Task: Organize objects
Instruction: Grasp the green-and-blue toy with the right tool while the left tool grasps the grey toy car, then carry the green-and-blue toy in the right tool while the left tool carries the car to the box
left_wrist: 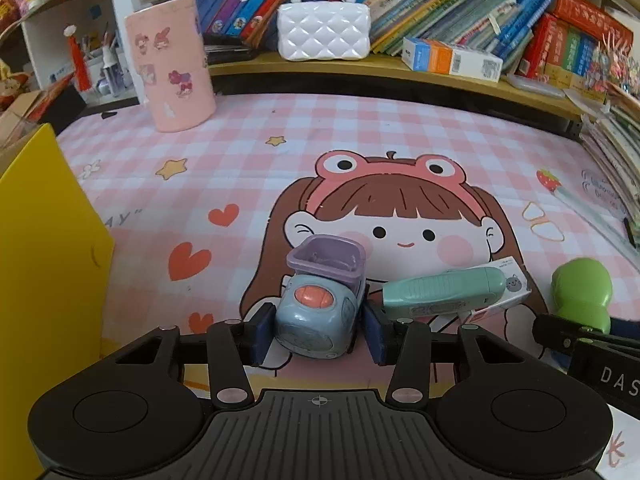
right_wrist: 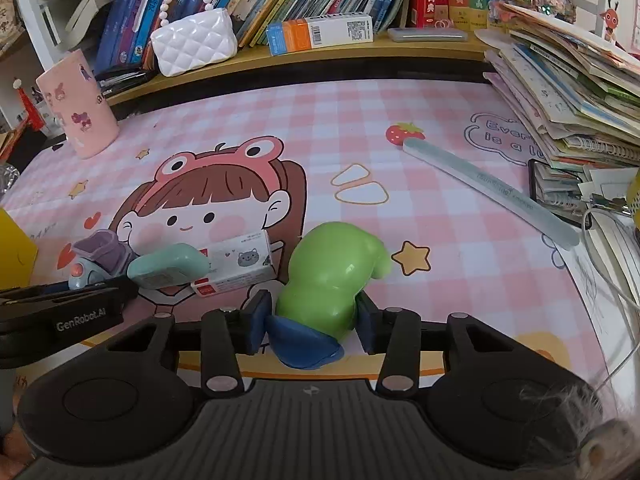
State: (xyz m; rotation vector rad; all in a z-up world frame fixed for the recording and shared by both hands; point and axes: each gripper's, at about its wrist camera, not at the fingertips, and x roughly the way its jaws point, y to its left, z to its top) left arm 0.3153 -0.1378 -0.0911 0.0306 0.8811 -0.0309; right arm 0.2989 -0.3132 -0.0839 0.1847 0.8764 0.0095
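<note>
Two pairs of tongs bear down at once on a pink checked desk mat (left_wrist: 360,128), each aimed at a different toy. The left tongs (left_wrist: 320,330) have their blue pads against either side of a small grey-blue toy truck (left_wrist: 316,320), which sits square between the fingers, its purple tipper bed pointing straight away from them; the jaws appear closed on its cab. Just to the right of those tongs lie a mint-green handheld gadget (left_wrist: 440,290) and a small white box (left_wrist: 508,292), crosswise to the grip. Beyond them, the right tongs (right_wrist: 314,322) are closed on a green toy figure with a blue base (right_wrist: 332,280), its base nearest the fingers and its body leaning away and to the right. Each hand has its own toy; neither needs to reach across the other. A yellow box (left_wrist: 44,260) stands close on the far left, a likely place for the toys, though that is a guess.
</note>
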